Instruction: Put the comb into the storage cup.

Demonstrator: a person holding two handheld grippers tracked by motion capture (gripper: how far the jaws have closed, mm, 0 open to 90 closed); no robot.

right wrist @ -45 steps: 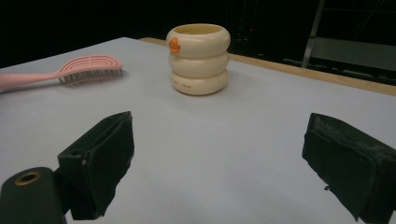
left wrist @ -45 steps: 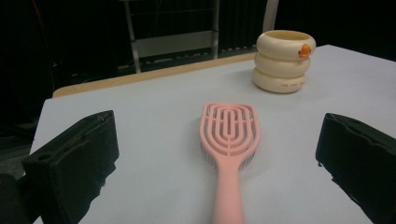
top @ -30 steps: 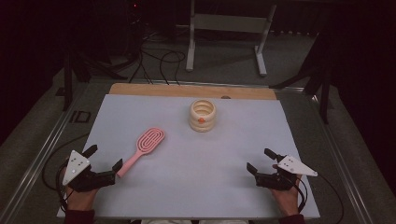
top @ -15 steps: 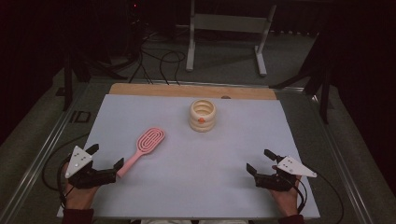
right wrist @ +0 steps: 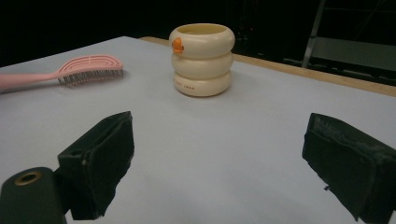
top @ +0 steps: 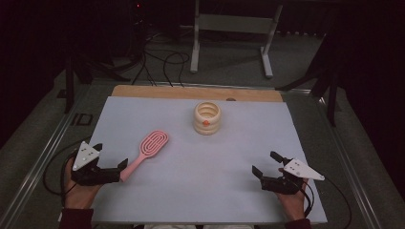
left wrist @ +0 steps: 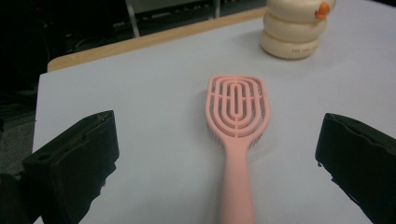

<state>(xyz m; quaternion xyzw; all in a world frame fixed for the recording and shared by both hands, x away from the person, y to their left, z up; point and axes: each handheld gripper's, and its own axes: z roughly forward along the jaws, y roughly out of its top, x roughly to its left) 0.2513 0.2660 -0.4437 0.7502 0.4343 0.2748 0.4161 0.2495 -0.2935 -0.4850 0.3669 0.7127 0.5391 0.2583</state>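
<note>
Slightly nearer the pink hairbrush (top: 149, 148) handle, the left gripper (top: 111, 164) is seen, jaws spread wide astride it. Over bare bench (top: 200, 167), the right gripper (top: 266, 163) is held agape.

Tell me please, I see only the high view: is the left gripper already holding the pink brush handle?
Observer: No. In the left gripper view the jaws of the left gripper stand wide open, with the handle of the pink brush lying between them, untouched.
Operator: Which side of the brush faces up?
Observer: The slotted back; the right gripper view shows its bristles pointing down to the table.
Operator: And the cream cup, is it plain?
Observer: The cream cup looks like three stacked rings, with a small orange knob near its rim and small print on the bottom ring, too small to read.
</note>
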